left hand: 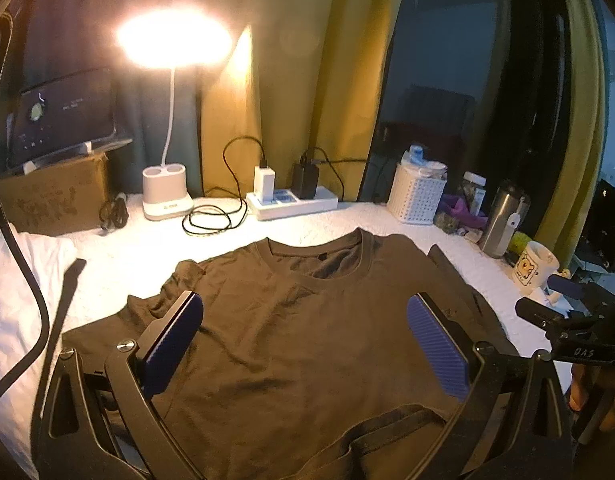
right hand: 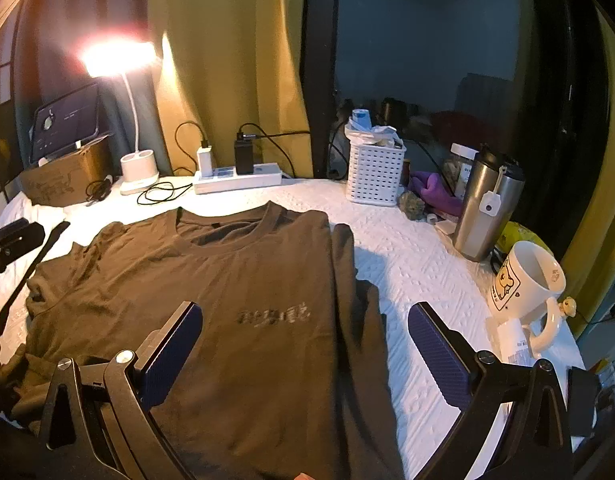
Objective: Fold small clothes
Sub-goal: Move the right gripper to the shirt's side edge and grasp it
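Observation:
A dark brown T-shirt (left hand: 307, 340) lies flat, front up, collar away from me, on a white textured cloth (left hand: 119, 264). It also shows in the right wrist view (right hand: 235, 300), with its right sleeve folded in along the side. My left gripper (left hand: 305, 316) is open and empty, hovering over the shirt's middle. My right gripper (right hand: 305, 318) is open and empty, over the shirt's right edge. The right gripper's tip also shows in the left wrist view (left hand: 563, 304), and the left gripper's tip shows in the right wrist view (right hand: 15, 236).
At the back stand a lit desk lamp (left hand: 167, 192), a power strip with chargers (left hand: 291, 200), a cardboard box with a tablet (left hand: 55, 196) and a white basket (right hand: 373, 174). At the right stand a steel tumbler (right hand: 483, 208) and a white mug (right hand: 523, 284).

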### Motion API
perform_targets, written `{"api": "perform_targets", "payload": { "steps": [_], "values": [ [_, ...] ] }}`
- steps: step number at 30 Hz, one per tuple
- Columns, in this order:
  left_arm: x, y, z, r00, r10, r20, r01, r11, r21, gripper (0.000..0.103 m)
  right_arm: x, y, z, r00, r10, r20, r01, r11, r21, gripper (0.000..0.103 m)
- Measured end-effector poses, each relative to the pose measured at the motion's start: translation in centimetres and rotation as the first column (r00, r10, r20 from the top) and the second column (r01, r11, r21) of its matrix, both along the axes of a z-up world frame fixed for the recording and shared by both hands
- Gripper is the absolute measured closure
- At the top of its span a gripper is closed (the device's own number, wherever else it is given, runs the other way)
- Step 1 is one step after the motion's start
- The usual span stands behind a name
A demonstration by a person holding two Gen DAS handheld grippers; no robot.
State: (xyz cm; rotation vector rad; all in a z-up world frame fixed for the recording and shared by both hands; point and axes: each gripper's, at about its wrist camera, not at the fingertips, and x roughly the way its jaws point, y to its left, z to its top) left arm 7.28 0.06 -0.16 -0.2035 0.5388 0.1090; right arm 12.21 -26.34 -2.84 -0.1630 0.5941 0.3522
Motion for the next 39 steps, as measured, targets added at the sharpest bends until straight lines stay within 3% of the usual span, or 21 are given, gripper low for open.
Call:
{"api": "perform_targets", "payload": {
  "steps": [14,20,22,31,39],
  "values": [
    [4.9,-1.7,-2.0,0.994,0.005,-0.106,-0.005,1.0,-0.002,0.002,5.5,-2.7,-2.2,0.997,-0.019,-0.069,0.021,1.0,0.021,0.0],
    [7.1,-2.2,-3.1,0.987,0.009,-0.161,-0.013,1.0,-0.021,0.002,7.8,-3.6,-3.3,0.994,-0.02,-0.105,0.022,1.0,0.021,0.004],
    [7.8,-2.2,-3.5,0.984,0.015,-0.177,-0.02,1.0,-0.024,0.002,8.5,-3.8,-3.6,0.993,-0.018,-0.115,0.02,1.0,0.018,0.01],
    [10.5,-2.1,-5.6,0.966,0.017,-0.256,-0.027,0.999,-0.036,0.002,12.5,-5.1,-5.5,0.985,-0.058,-0.162,0.058,0.998,-0.002,0.017],
    [12.7,-1.8,-8.4,0.935,0.009,-0.354,-0.033,0.997,-0.063,0.002,15.6,-5.6,-7.8,0.972,-0.085,-0.221,0.08,0.996,-0.033,0.02]
  ]
}}
